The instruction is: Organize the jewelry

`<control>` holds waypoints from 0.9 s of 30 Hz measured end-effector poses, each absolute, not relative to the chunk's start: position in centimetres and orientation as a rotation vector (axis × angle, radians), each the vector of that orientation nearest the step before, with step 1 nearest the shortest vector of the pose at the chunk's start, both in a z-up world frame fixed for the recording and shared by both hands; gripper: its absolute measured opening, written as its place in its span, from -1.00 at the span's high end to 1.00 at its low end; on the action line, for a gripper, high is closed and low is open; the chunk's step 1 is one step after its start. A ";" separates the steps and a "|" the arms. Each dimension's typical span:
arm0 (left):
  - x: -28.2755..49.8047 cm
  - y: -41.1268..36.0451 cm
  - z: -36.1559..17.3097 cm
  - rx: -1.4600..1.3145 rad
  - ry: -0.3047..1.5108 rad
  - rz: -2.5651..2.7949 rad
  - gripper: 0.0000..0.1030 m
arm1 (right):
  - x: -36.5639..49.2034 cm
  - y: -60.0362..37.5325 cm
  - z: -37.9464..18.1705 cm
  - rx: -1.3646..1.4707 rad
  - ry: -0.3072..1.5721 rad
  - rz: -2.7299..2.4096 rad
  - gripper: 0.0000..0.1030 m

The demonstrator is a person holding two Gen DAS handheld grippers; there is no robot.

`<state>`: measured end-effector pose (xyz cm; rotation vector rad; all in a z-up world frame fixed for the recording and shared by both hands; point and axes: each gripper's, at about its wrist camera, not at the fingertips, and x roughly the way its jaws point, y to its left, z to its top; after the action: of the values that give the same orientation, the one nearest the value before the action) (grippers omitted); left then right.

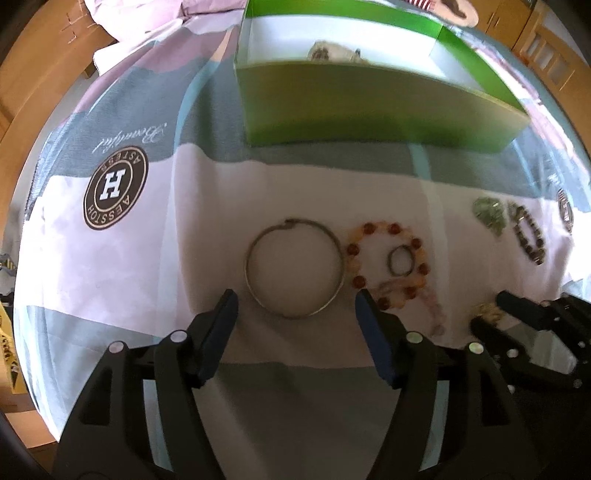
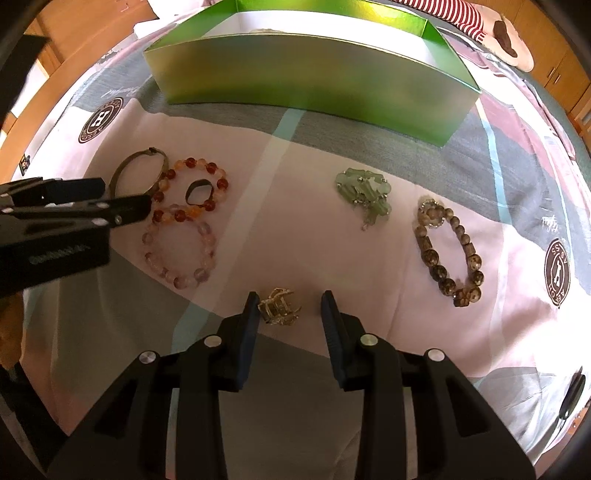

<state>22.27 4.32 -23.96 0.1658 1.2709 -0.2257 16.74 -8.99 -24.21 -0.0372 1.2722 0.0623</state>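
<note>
On the patterned bedsheet lie a thin metal bangle (image 1: 293, 267), a red and orange bead bracelet (image 1: 388, 254) with a small dark ring (image 1: 399, 260) inside it, and a pink bead bracelet (image 2: 181, 254). My left gripper (image 1: 297, 295) hovers open, its fingers either side of the bangle's near edge and not pressing it. To the right, a small gold clasp piece (image 2: 279, 308) sits between the fingers of my right gripper (image 2: 290, 295), close to the left pad, with a gap to the right one. Further right are a pale green stone piece (image 2: 364, 194) and a brown bead bracelet (image 2: 448, 254).
An open green box (image 2: 314, 85) with white inner walls stands behind the jewelry; a pale piece (image 1: 328, 51) lies inside it. A round brown logo (image 1: 114, 192) marks the sheet at left. A red-striped soft item (image 2: 476, 18) and wooden furniture (image 2: 565, 66) lie beyond.
</note>
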 end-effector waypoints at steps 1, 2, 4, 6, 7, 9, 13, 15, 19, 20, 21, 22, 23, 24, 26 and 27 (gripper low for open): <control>22.3 4.2 -24.2 0.168 1.274 -0.223 -0.26 | 16.8 -8.9 -24.2 -0.039 1.271 0.061 0.33; 22.4 4.1 -24.2 0.169 1.271 -0.223 -0.26 | 16.8 -8.9 -24.2 -0.040 1.270 0.060 0.33; 22.4 4.0 -24.2 0.165 1.264 -0.222 -0.18 | 16.8 -8.7 -24.2 -0.044 1.267 0.057 0.33; 22.5 4.3 -24.1 0.152 1.259 -0.219 -0.03 | 16.8 -8.6 -24.1 -0.049 1.261 0.056 0.39; 22.5 4.5 -24.1 0.141 1.259 -0.221 -0.03 | 16.7 -8.5 -24.1 -0.054 1.258 0.057 0.55; 22.6 4.7 -23.9 0.125 1.257 -0.222 -0.02 | 16.6 -8.4 -24.0 -0.063 1.254 0.057 0.56; 22.7 4.9 -23.1 0.115 1.229 -0.215 -0.01 | 16.5 -8.8 -23.8 -0.046 1.249 0.048 0.56; 22.4 5.0 -22.3 0.116 1.204 -0.211 -0.01 | 16.5 -9.3 -23.3 -0.030 1.240 0.043 0.56; 22.0 4.9 -20.9 0.119 1.165 -0.214 0.01 | 16.7 -10.2 -22.4 -0.020 1.224 0.027 0.56; 21.8 4.8 -20.5 0.114 1.155 -0.218 0.04 | 16.8 -10.4 -22.1 -0.014 1.219 0.027 0.56; 21.7 4.9 -20.1 0.111 1.145 -0.224 0.04 | 16.9 -10.5 -21.9 -0.005 1.212 0.027 0.56; 21.5 4.8 -19.7 0.107 1.137 -0.231 0.09 | 17.0 -10.8 -21.3 0.003 1.202 0.027 0.56; 21.4 5.0 -19.1 0.099 1.127 -0.243 0.54 | 17.2 -11.2 -20.5 0.014 1.185 0.024 0.56; 21.2 4.7 -18.4 0.083 1.120 -0.263 0.70 | 17.5 -11.6 -19.6 0.025 1.167 0.019 0.56; 21.7 4.4 -16.8 0.062 1.090 -0.285 0.69 | 18.2 -12.8 -18.0 0.055 1.132 0.015 0.56; 21.9 4.1 -16.4 0.066 1.082 -0.287 0.68 | 18.6 -13.2 -17.2 0.065 1.115 0.013 0.56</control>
<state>21.93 4.11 -16.40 0.0662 1.0816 -0.2871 18.60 -13.18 -17.24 0.0645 1.1155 0.0126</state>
